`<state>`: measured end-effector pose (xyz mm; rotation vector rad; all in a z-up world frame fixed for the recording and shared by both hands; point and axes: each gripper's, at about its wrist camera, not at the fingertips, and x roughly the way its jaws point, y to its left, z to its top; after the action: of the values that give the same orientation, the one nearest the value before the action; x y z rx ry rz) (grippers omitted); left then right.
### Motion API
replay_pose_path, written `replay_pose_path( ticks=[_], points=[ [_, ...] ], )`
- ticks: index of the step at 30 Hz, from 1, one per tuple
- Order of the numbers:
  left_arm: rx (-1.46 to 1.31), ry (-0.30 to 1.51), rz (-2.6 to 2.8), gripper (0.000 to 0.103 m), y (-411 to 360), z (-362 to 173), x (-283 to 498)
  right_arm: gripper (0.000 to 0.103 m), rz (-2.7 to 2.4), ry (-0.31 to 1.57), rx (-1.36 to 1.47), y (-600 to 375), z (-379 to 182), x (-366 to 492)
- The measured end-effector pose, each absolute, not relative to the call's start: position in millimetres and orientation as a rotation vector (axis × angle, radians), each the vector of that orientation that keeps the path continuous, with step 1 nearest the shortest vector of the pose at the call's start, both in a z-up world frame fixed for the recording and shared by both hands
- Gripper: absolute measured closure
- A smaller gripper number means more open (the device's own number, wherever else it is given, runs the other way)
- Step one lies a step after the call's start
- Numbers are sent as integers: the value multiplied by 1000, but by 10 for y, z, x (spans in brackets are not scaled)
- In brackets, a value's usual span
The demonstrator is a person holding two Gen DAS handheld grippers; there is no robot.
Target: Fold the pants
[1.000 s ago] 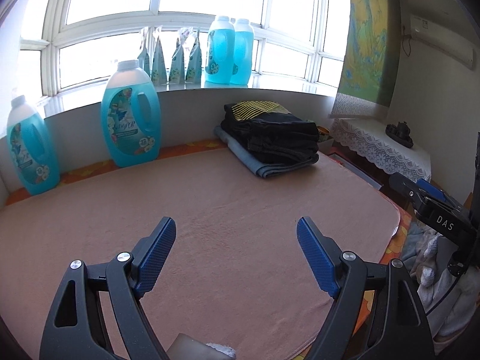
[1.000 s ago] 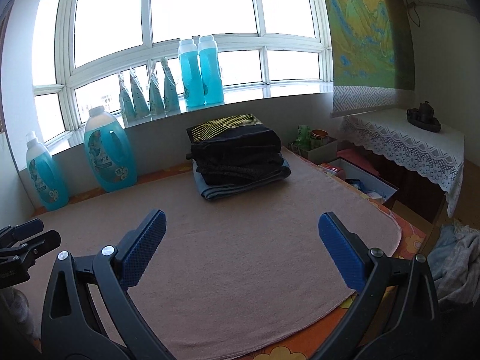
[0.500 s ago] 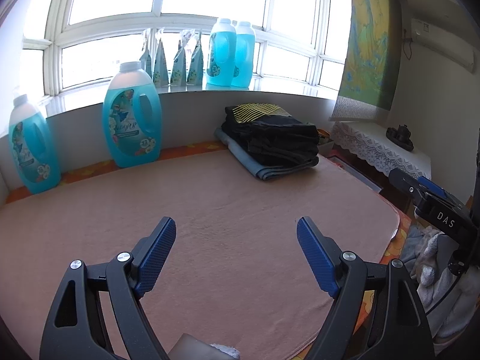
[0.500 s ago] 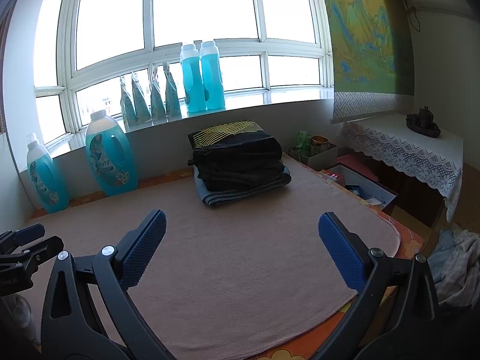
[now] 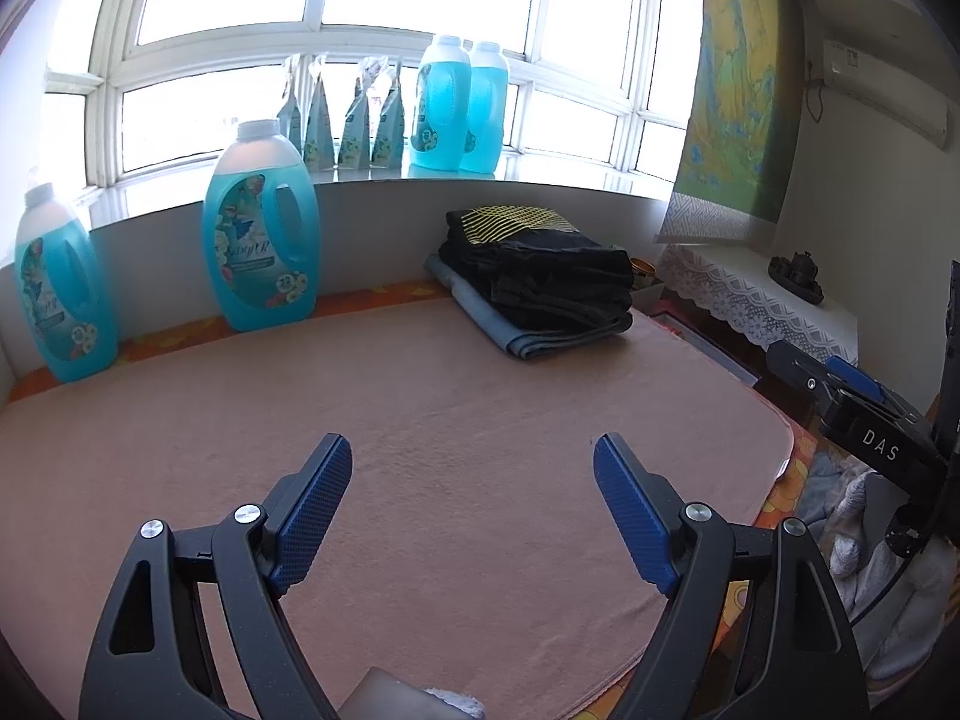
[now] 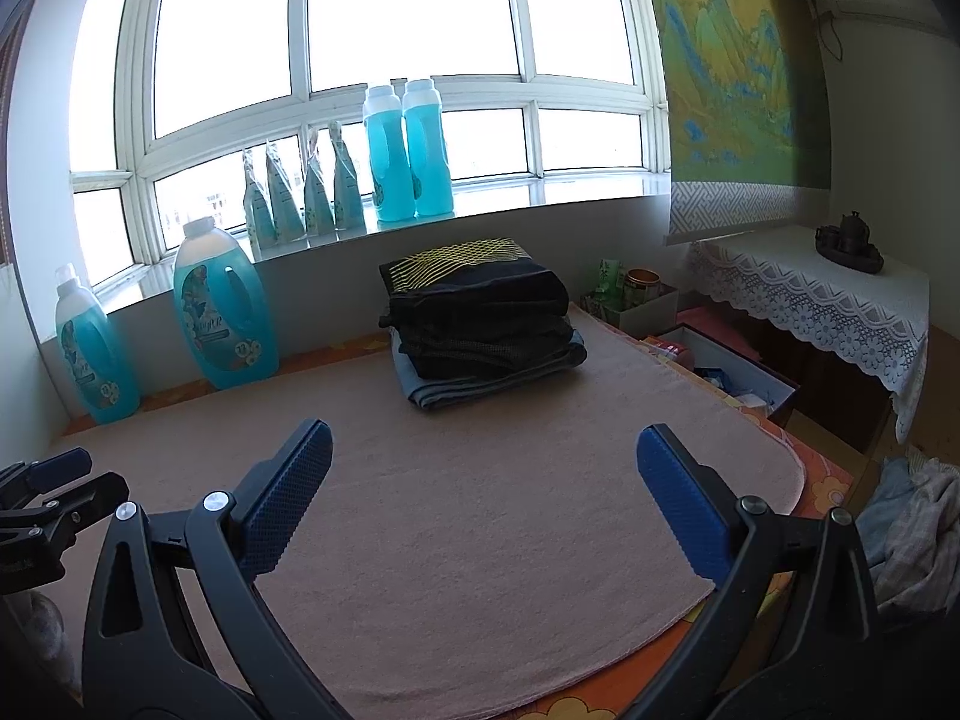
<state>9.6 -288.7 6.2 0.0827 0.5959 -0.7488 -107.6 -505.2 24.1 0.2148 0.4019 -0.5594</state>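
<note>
A stack of folded dark pants (image 5: 540, 276) (image 6: 483, 318) lies at the far side of a pink towel-covered table (image 5: 420, 420) (image 6: 480, 510), on a grey-blue folded garment. My left gripper (image 5: 471, 480) is open and empty, held above the near part of the towel. My right gripper (image 6: 483, 474) is open and empty too, also above the near towel. The right gripper shows at the right edge of the left wrist view (image 5: 840, 396). The left gripper shows at the left edge of the right wrist view (image 6: 48, 492).
Two big blue detergent bottles (image 5: 261, 228) (image 6: 225, 306) stand at the table's back left. More bottles and pouches line the windowsill (image 6: 408, 162). A heap of loose clothes (image 6: 906, 534) lies low on the right. A lace-covered side table (image 6: 828, 300) and open boxes (image 6: 720, 366) stand right.
Both cameras have tilted or risen slightly, so the scene sits a little lower in view. Both grippers stay open and empty.
</note>
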Motion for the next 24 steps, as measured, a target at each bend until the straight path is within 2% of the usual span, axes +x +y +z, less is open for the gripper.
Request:
replay_pose_path(
  ticks=[24],
  points=[
    [49, 572, -743, 20, -2816, 75, 45, 0, -540, 409, 206, -4948, 233, -976]
  ],
)
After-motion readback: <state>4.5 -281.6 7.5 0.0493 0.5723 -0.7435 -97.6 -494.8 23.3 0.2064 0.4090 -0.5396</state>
